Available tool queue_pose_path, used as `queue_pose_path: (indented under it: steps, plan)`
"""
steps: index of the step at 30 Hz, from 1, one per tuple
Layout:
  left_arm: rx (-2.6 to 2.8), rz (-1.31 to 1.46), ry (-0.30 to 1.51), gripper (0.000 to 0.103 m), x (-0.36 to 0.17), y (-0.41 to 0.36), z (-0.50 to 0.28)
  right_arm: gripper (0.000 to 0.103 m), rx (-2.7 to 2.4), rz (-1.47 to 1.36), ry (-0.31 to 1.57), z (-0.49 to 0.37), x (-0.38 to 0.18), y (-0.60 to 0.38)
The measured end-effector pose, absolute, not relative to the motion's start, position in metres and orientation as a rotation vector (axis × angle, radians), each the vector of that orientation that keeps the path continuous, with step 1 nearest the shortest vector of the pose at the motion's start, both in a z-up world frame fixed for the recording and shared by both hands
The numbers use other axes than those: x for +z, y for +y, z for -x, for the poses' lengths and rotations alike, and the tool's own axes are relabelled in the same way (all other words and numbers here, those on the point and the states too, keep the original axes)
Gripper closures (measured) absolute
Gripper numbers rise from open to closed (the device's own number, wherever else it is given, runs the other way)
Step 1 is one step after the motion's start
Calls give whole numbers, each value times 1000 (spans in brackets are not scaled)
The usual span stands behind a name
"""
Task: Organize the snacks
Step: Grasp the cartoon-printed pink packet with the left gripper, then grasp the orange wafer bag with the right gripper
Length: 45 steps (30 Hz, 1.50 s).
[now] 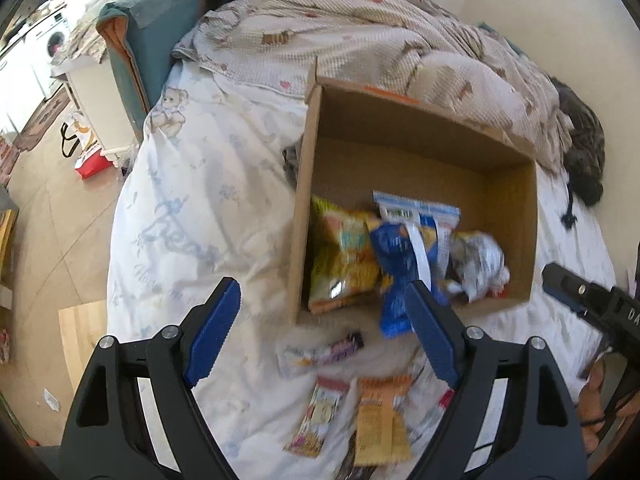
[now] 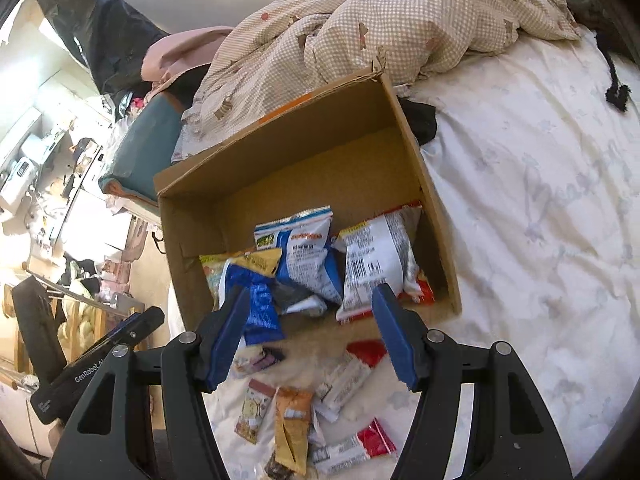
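Note:
An open cardboard box lies on the white bed sheet and holds several snack bags: a yellow bag, a blue and white bag and a white and red bag. A blue packet hangs over the box's near edge. Several small snack packets lie loose on the sheet in front of the box, among them an orange one. My left gripper is open and empty above these. My right gripper is open and empty, just short of the box.
A crumpled checked quilt lies behind the box. A teal cushion stands at the bed's far left. The bed's left edge drops to the floor with bags and furniture. The right gripper's body shows at the right.

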State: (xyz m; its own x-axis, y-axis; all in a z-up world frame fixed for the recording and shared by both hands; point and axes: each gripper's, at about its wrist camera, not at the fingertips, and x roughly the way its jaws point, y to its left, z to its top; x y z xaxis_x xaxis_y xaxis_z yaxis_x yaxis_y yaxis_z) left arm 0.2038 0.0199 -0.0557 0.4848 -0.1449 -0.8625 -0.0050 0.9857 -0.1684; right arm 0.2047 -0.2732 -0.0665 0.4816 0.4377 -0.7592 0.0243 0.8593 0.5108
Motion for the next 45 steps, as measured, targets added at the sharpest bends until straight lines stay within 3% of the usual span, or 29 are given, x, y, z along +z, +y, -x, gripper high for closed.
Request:
queue_pose_path:
  steps: [4,9,16,18,23,26,28,33,38,45]
  plan:
    - [-60,112,1136,22,-72,26,-182,36,263,-527,1060,-180,-67,-279]
    - [-43,166,1263,31,-99,36,-166,36,253,-542,1070,-157,-68,-283]
    - [-60,13,1377,38,-140,11,-159,36,230,-562,1092,-134,-75,-292]
    - [-73,-31,1405,49,-151,3,-158,36,222,-567,1095,-130,-76,-296]
    - [-123,-177,1465,56,-183,-27,-153,36,185,-565,1084,-122,-77,-308]
    - [-161,-252,1483,76,-196,-40,-149,36,167,-566,1086,-120,-79,-313]
    - [-173,-270,1471,81,-194,-44,-148,36,160,-563,1086,-121,-79,-314]
    - [-174,-263,1459,81,-179,-39,-142,36,164,-571,1105,-123,-83,-312]
    - [-133,-78,1449,81,-140,-12,-127,36,207,-553,1170,-126,-94,-291]
    - [-42,88,1291,81,-80,28,-101,36,285,-376,1263,-131,-111,-226]
